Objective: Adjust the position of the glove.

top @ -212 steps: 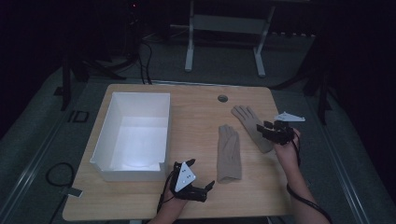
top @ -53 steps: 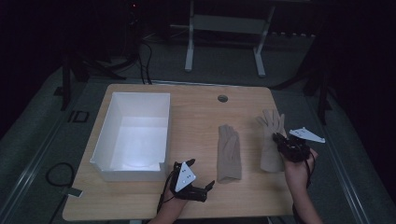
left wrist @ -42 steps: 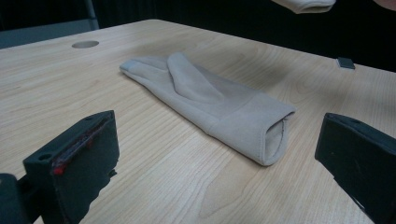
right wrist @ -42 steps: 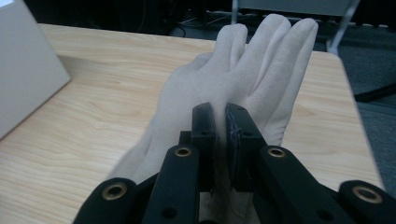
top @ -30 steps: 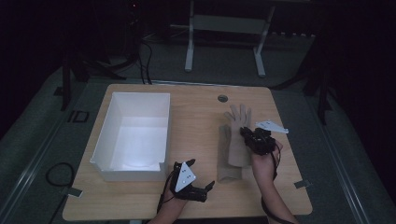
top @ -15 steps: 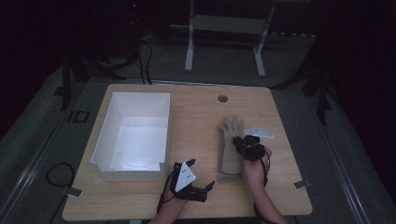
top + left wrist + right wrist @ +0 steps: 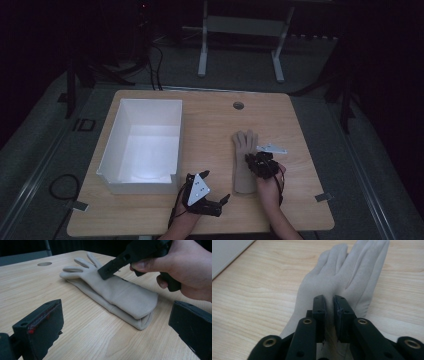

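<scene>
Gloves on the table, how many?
2. One beige fabric glove lies stacked on a second beige glove, right of the white open box; the lower one shows just its edge.

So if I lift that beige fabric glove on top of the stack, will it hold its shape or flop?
The beige fabric glove will likely flop: it drapes limply over the glove beneath. It looks thin, so probably light. The right gripper pinches a small fold of cloth, so the rest should hang down, and the lower glove may drag along.
</scene>
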Demonstrator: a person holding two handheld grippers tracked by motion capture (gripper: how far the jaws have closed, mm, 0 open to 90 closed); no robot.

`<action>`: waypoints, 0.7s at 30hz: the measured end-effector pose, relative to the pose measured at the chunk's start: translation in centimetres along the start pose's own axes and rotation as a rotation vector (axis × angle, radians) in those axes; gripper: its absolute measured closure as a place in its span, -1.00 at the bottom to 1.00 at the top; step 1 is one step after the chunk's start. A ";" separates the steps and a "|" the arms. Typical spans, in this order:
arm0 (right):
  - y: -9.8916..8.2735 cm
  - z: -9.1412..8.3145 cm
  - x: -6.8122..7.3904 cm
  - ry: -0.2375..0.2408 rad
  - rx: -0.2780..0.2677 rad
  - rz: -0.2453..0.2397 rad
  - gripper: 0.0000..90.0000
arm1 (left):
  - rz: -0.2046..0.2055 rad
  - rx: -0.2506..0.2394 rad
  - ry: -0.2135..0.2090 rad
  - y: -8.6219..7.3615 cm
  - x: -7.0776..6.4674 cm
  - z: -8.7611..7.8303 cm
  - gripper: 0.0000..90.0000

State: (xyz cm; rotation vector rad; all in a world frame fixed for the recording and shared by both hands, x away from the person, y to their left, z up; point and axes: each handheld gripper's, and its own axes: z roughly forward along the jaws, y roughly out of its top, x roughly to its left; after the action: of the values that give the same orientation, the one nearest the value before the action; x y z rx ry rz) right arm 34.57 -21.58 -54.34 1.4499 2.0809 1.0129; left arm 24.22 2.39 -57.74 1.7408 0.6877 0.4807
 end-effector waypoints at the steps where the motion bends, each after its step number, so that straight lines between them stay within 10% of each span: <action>1: 0.0 0.2 0.1 0.007 0.007 -0.011 0.73 | 0.000 0.000 0.000 0.0 0.0 0.0 -1.00; 21: 1.5 -2.3 -2.6 0.174 -0.060 -0.090 -0.64 | -0.009 -0.038 -0.049 0.0 0.0 0.0 -1.00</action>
State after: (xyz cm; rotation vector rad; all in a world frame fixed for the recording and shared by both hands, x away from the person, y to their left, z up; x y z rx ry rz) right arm 34.93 -24.48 -51.83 1.2672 2.1938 1.1921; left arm 24.25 2.37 -57.79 1.7077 0.6472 0.4413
